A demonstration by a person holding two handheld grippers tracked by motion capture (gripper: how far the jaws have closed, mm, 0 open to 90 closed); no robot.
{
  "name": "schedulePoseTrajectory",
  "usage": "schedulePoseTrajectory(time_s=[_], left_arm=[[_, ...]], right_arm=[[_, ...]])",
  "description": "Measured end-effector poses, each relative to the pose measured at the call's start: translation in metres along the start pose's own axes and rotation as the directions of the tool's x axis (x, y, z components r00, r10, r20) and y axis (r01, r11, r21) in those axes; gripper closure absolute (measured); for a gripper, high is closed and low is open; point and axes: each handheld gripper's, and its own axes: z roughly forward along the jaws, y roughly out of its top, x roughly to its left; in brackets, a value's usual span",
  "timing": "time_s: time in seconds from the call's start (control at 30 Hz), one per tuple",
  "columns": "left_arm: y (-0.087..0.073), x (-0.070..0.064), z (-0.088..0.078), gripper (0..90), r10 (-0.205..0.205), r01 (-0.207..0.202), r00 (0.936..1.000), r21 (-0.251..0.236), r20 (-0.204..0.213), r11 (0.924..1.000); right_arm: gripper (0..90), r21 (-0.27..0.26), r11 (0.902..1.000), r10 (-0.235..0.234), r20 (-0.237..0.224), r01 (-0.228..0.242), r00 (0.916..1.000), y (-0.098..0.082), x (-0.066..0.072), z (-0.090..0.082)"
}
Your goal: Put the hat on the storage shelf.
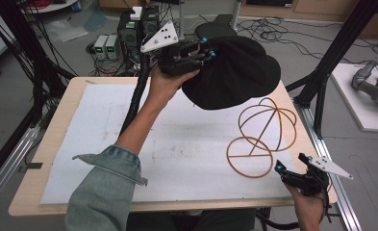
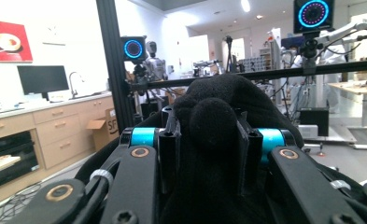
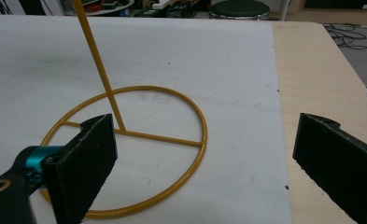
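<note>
Soft black knit hat (image 1: pixel 234 72) is clamped by L tool (image 1: pixel 207 52), held above bench (image 1: pixel 56 120); R tool (image 1: pixel 279 169) jaws are spread wide beside thin round-based gold wire stand (image 1: pixel 258 139).

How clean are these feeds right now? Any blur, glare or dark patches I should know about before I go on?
High view: even light, sharp enough, but the black hat shows no folds. Left gripper view: the hat sits close and soft between the left gripper jaws, the room behind is brighter, with glaring ceiling lights. Right gripper view: the wire stand is crisp, the right gripper pads slightly blurred.
</note>
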Motion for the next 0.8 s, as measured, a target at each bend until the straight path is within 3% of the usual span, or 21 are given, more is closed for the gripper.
schedulePoseTrajectory(time_s=[0.4,0.8], left_arm=[[-0.005,-0.006,0.016,68.9,-0.021,0.022,0.9983,-0.012,0.055,0.9997],[-0.014,-0.015,0.034,68.9,-0.039,0.040,0.9920,-0.004,0.120,0.9992]], right_arm=[[5.9,0.003,1.0000,0.002,-0.002,-0.002,1.0000,0.000,0.000,0.000],[5.9,-0.004,1.0000,0.000,-0.003,0.000,1.0000,0.000,-0.001,0.000]])
